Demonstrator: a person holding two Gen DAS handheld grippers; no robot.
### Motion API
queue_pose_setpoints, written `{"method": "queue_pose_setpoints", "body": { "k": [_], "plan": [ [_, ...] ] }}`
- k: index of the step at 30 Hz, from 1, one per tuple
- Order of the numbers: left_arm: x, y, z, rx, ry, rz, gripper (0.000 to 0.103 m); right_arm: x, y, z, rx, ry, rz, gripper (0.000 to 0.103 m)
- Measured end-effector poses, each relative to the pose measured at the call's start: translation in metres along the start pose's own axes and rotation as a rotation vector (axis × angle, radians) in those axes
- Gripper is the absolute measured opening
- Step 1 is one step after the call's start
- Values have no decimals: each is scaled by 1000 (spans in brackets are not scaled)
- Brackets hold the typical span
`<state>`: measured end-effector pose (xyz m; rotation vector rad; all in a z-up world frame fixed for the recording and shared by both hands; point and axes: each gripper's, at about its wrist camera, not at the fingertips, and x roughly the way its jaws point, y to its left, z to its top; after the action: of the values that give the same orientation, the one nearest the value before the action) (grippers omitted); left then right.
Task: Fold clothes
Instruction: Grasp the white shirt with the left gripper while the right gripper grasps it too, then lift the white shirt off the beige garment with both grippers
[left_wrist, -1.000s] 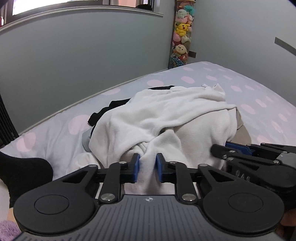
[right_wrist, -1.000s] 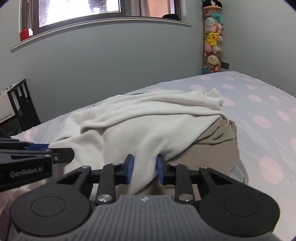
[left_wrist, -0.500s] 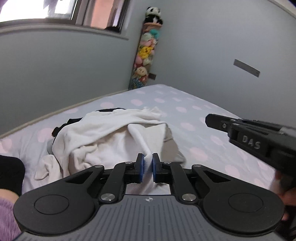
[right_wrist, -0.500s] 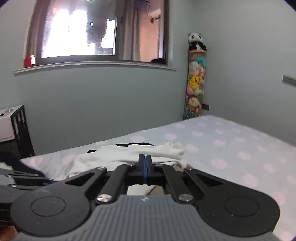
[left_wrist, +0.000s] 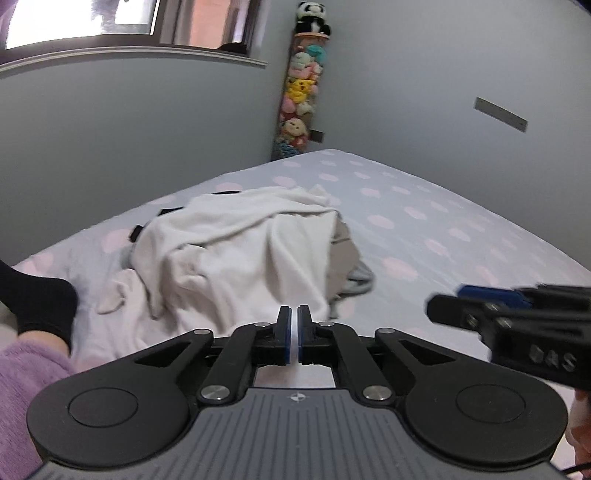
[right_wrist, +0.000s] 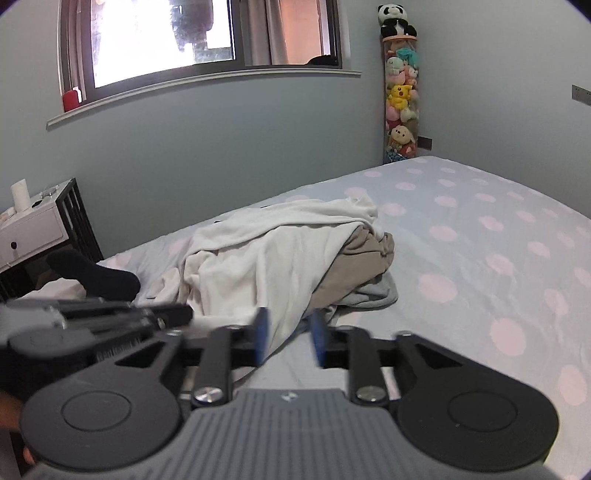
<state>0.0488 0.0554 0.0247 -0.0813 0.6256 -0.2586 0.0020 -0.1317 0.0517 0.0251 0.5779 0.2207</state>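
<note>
A white garment (left_wrist: 236, 254) lies draped over a pile of clothes on the bed; it also shows in the right wrist view (right_wrist: 266, 258). Under it sit a tan garment (right_wrist: 354, 266), a grey garment (right_wrist: 373, 295) and black clothing (left_wrist: 166, 211). My left gripper (left_wrist: 294, 339) is shut on the near edge of the white garment. My right gripper (right_wrist: 288, 339) is open just above the white garment's near edge, with nothing between its fingers. The right gripper also shows at the right of the left wrist view (left_wrist: 517, 325).
The bed (right_wrist: 480, 258) has a grey sheet with pink dots. A person's black-socked foot (right_wrist: 96, 277) rests at the bed's left. A white nightstand (right_wrist: 33, 225) stands by the wall. A tall tube of plush toys (right_wrist: 400, 92) fills the corner.
Both grippers pulled back and lifted away from the pile. The right gripper, shut half a second ago, has opened. The left gripper stays shut on the white cloth.
</note>
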Motion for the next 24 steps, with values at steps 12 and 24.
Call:
{"method": "queue_pose_setpoints", "body": {
  "k": [12,24],
  "plan": [
    [86,58,30,70,37,137,47,100,19,19,-40,56,88,53],
    [149,88,45,84,19,130,14,188,9,13,-30,106,68,8]
  ]
}}
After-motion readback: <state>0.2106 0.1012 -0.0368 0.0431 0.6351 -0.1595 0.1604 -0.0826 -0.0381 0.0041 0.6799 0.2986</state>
